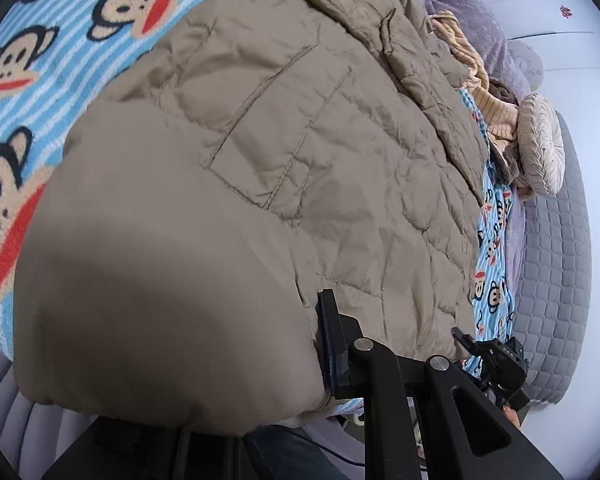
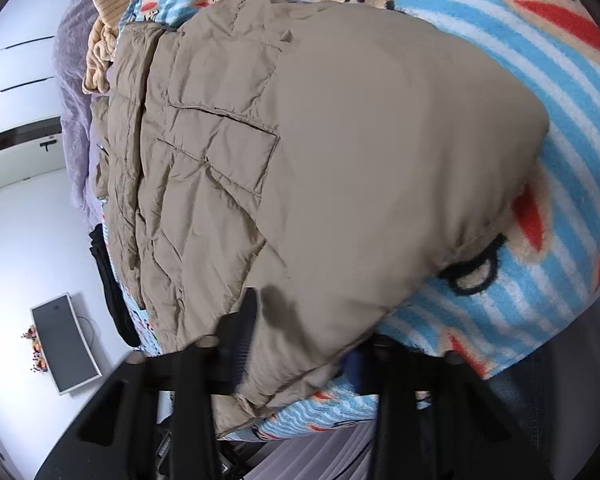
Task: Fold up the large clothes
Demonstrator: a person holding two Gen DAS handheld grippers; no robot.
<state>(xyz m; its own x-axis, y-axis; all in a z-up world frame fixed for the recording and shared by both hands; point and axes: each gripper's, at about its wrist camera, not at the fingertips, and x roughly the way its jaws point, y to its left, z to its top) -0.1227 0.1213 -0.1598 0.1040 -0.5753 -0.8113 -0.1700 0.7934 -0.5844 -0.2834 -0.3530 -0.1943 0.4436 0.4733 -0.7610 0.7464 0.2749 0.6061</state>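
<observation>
Both wrist cameras sit very close above the tan jacket (image 1: 284, 152) (near hem blurred), facing twelve o'clock along it; both share its stitched pocket (image 2: 220, 148).

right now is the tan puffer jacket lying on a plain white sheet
No, the tan puffer jacket lies on a blue striped monkey-print blanket.

I note a tan quilted puffer jacket (image 1: 284, 152), patch pocket up, spread flat, near hem bunched toward six o'clock.
</observation>
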